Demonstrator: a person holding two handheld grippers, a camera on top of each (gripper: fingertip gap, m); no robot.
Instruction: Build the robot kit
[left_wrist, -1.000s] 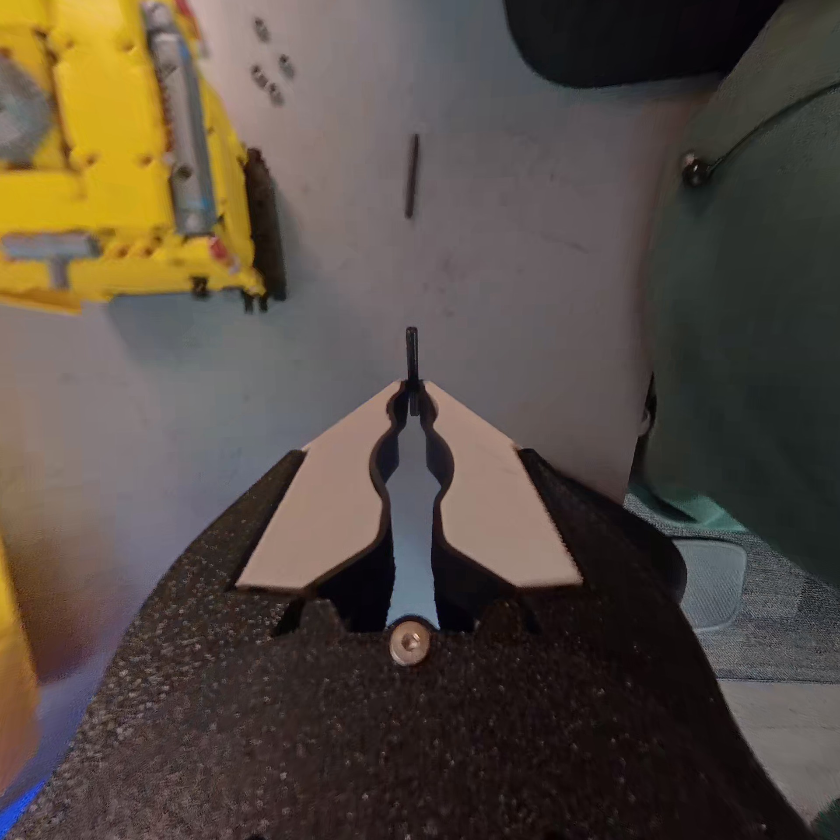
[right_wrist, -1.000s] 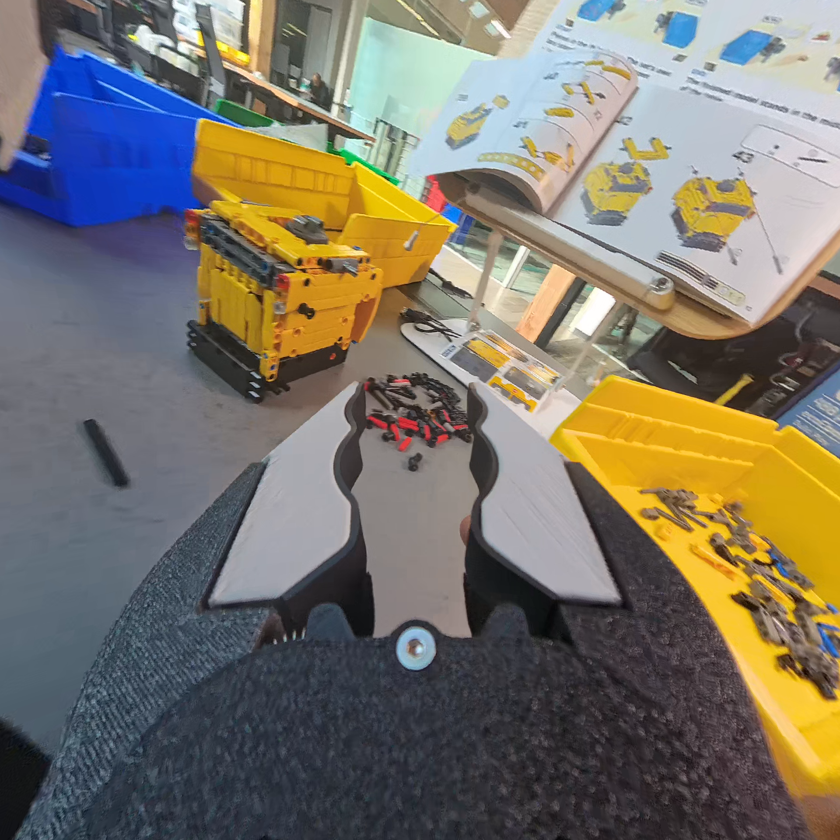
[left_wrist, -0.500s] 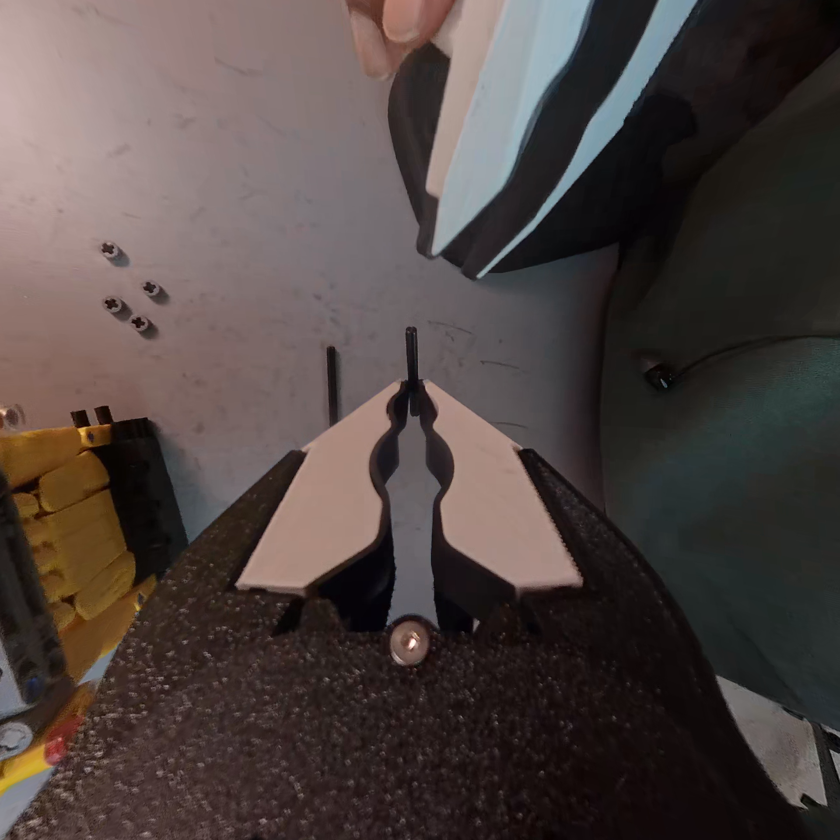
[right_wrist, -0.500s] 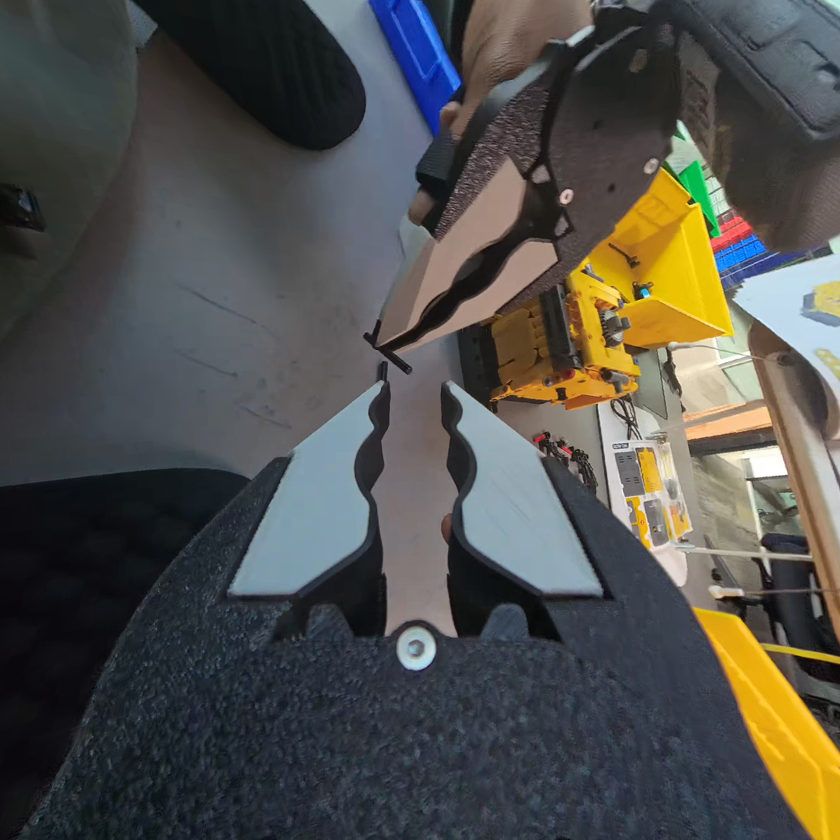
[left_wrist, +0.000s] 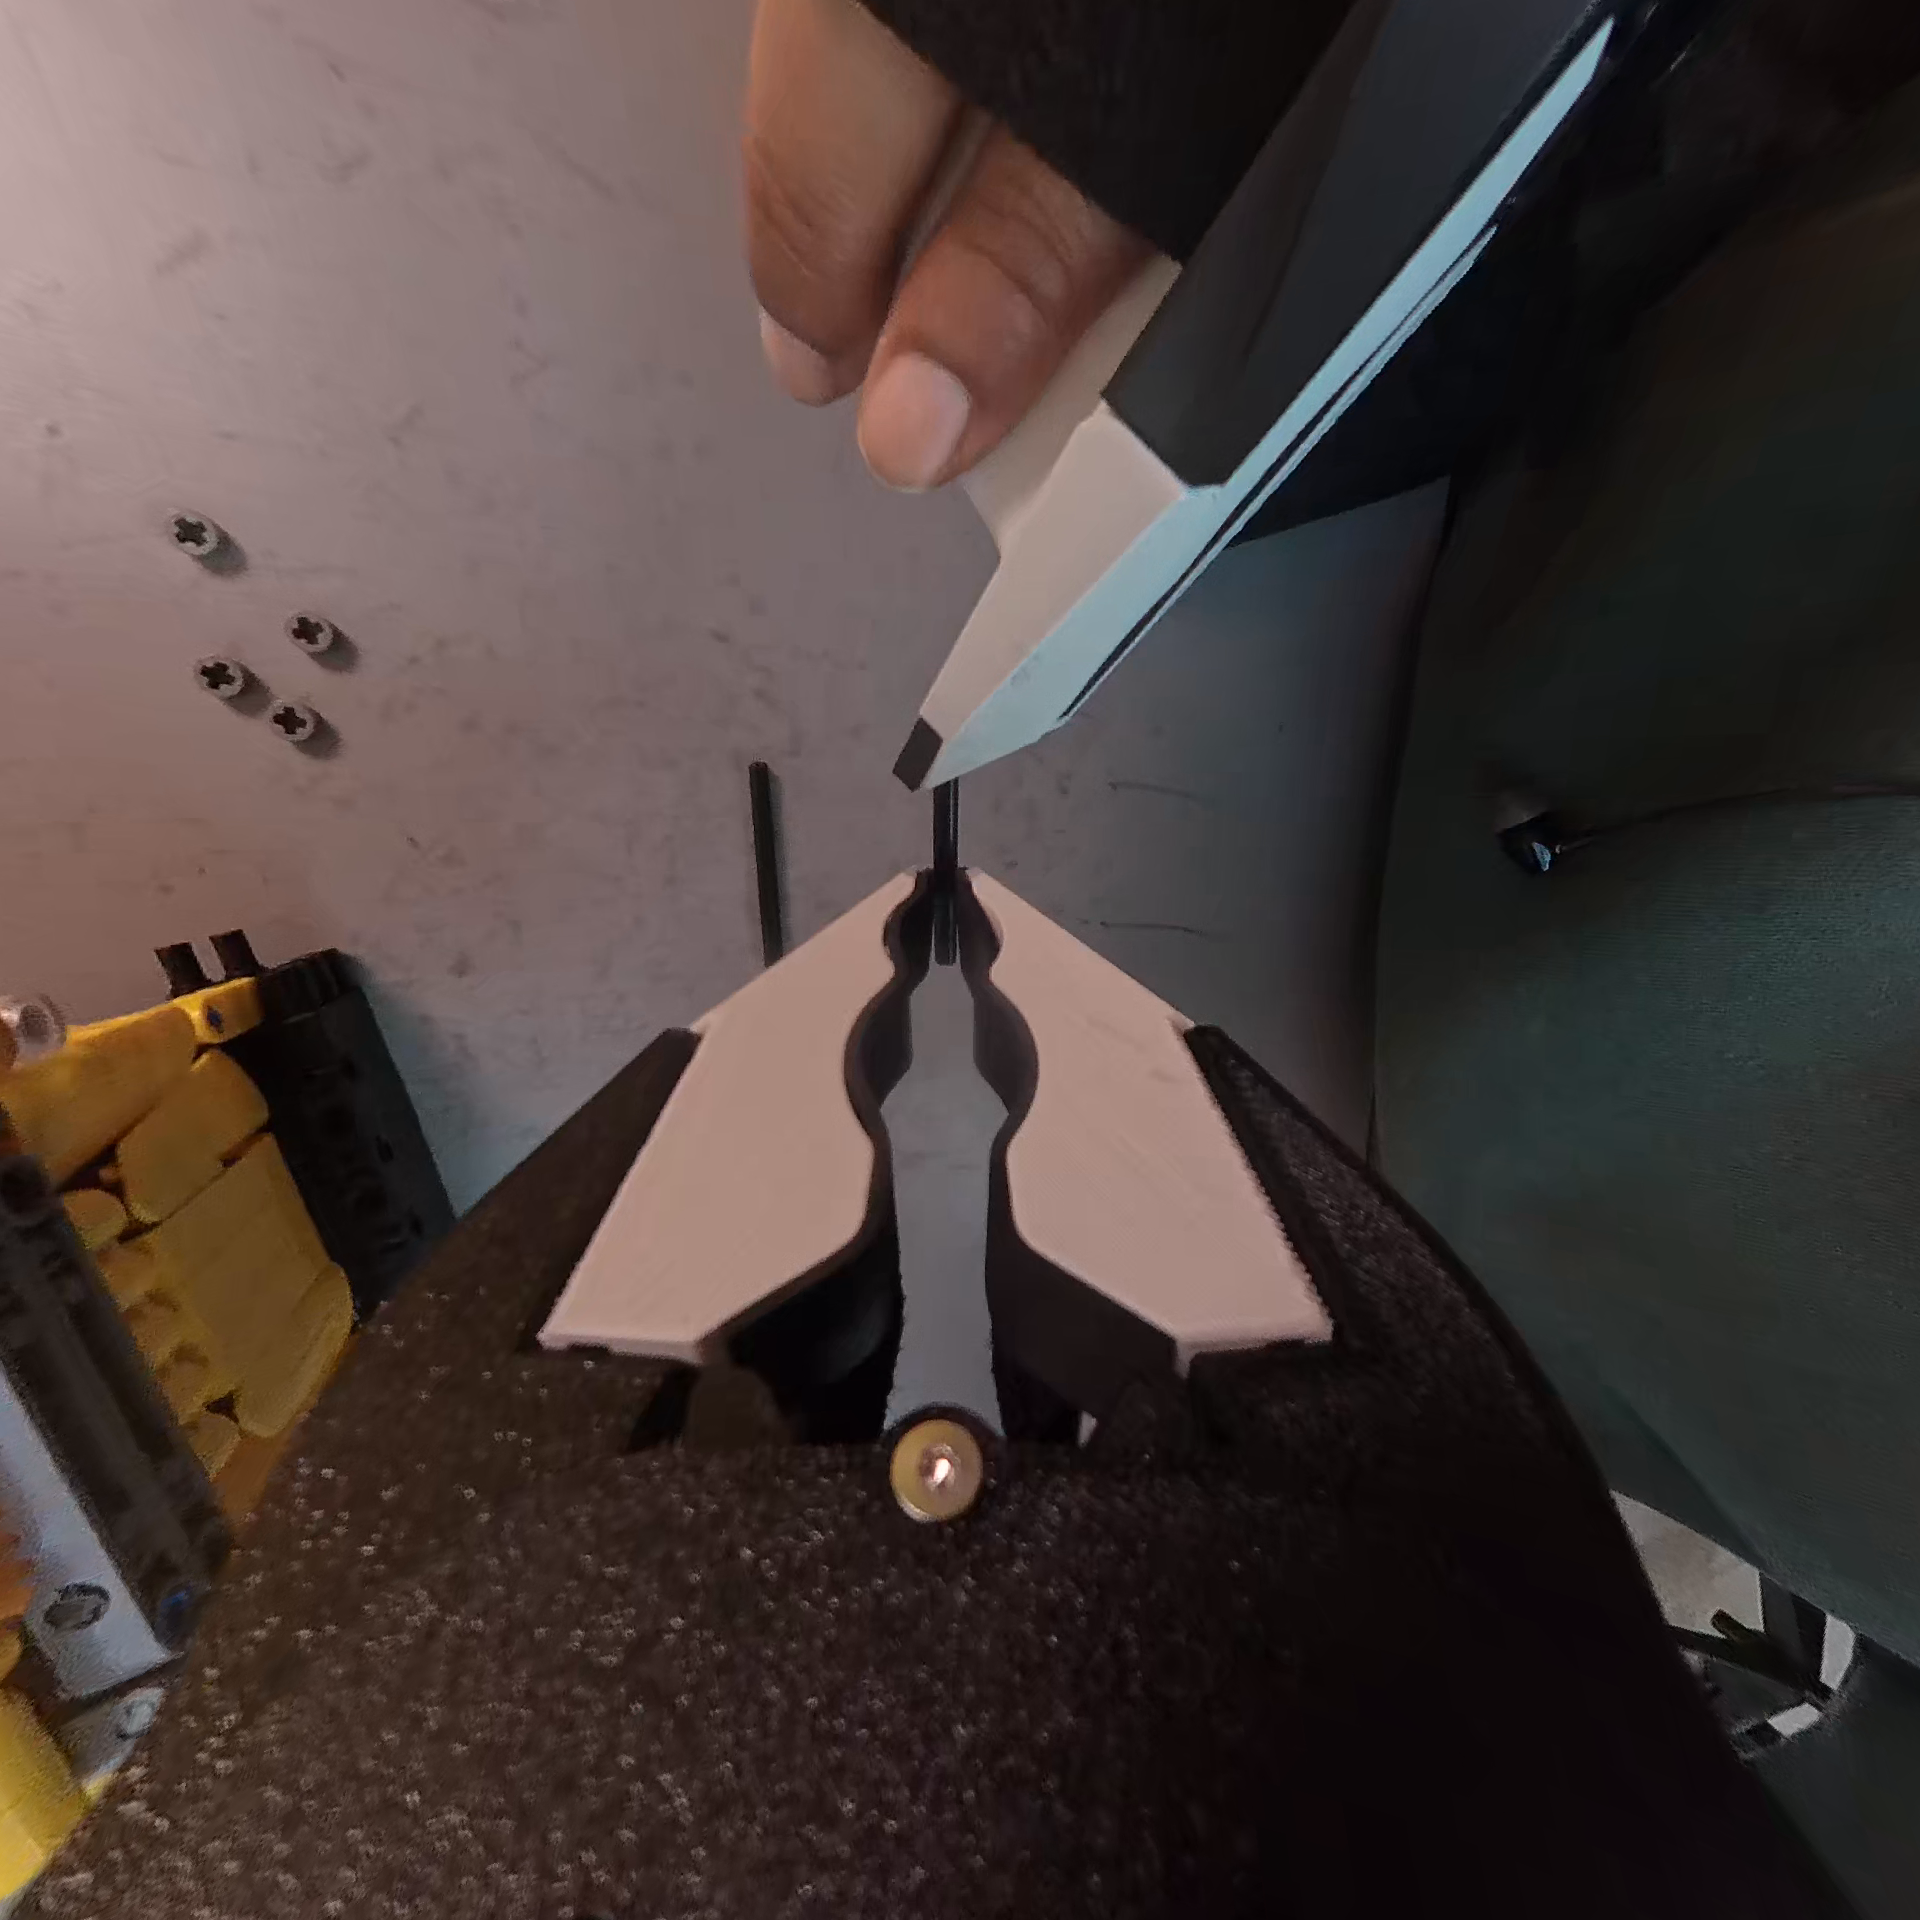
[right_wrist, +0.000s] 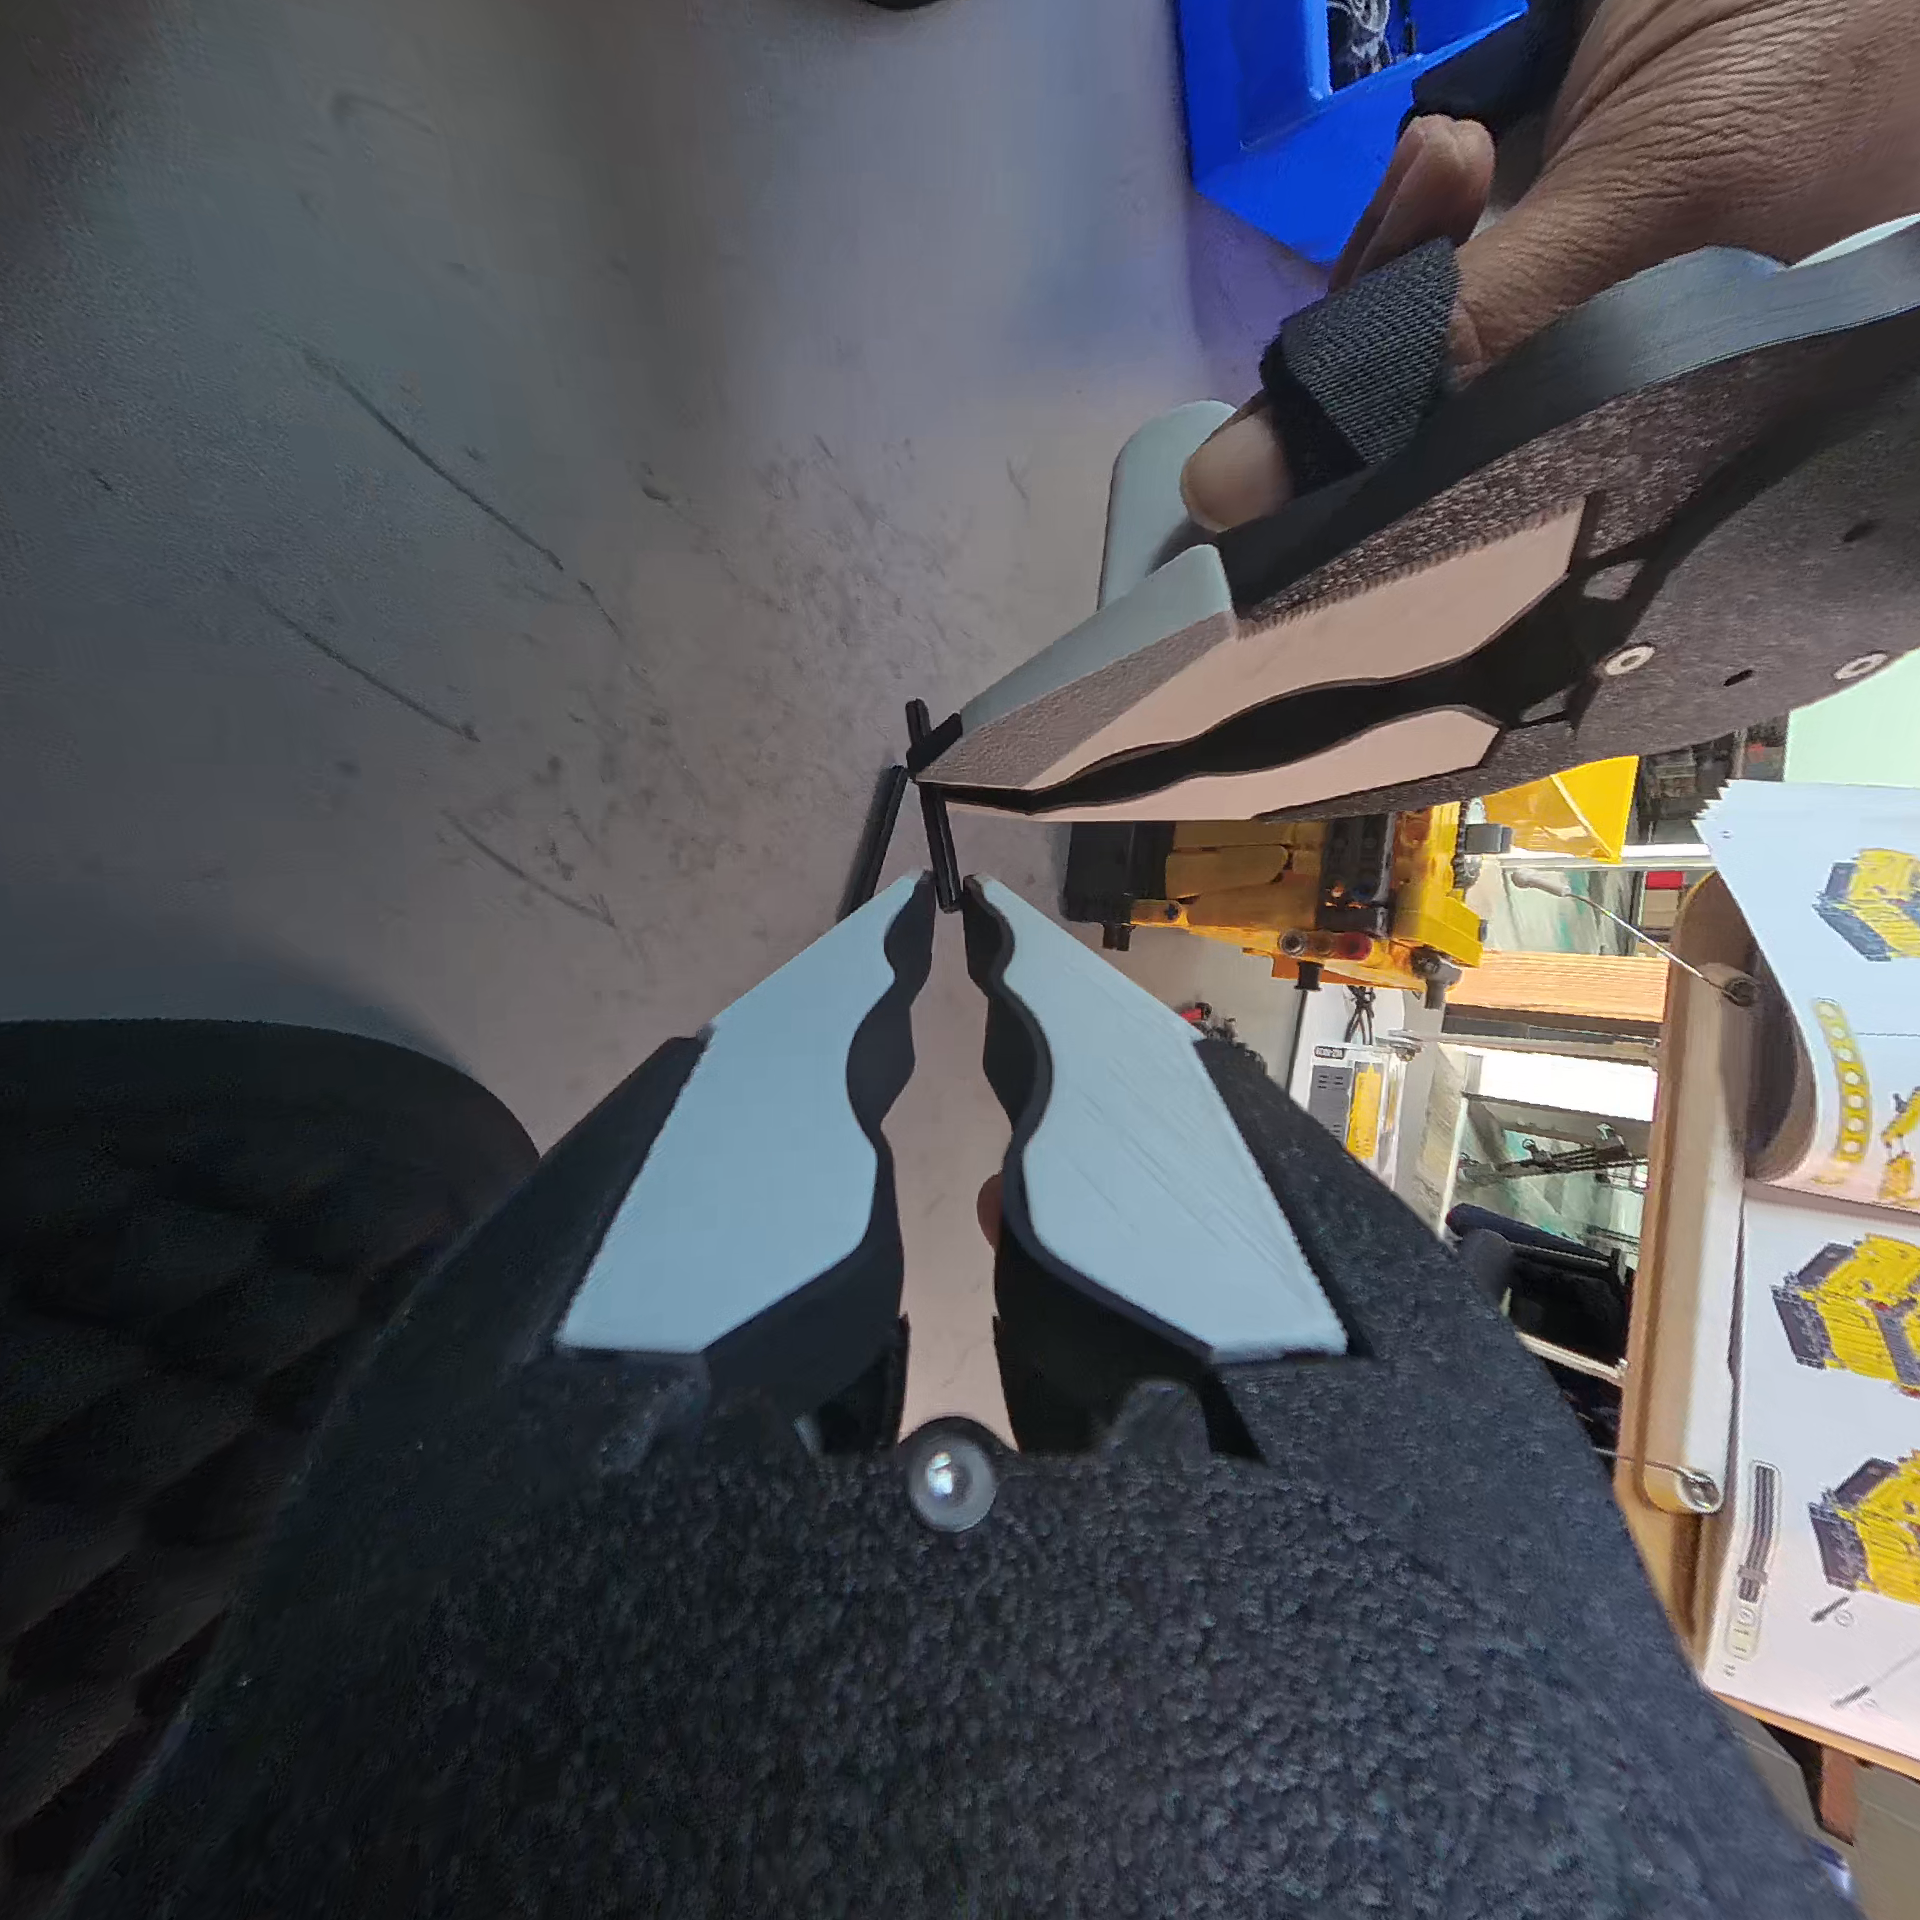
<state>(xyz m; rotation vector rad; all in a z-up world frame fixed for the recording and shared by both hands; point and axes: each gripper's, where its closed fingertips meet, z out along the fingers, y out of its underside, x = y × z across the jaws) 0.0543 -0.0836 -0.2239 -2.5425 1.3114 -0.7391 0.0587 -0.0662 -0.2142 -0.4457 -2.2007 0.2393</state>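
My left gripper is shut on a thin black rod and holds it above the grey table; it also shows in the right wrist view, coming in from the right. My right gripper has its jaws a narrow slit apart, with the rod's free end between the tips. I cannot tell whether the pads touch the rod. In the left wrist view the right gripper comes down from the upper right, with its tip at the rod's end. A second black rod lies on the table just behind.
A yellow and black brick model stands to the left and also shows in the right wrist view. An open instruction booklet rests on a wooden stand. A blue bin stands at the back. Screw heads dot the table. Left and right tips are no more than a few centimetres apart.
My right gripper has swung round from facing the model and parts to meet the left one, and its jaws have narrowed around the rod's end. The left gripper keeps hold of the rod.
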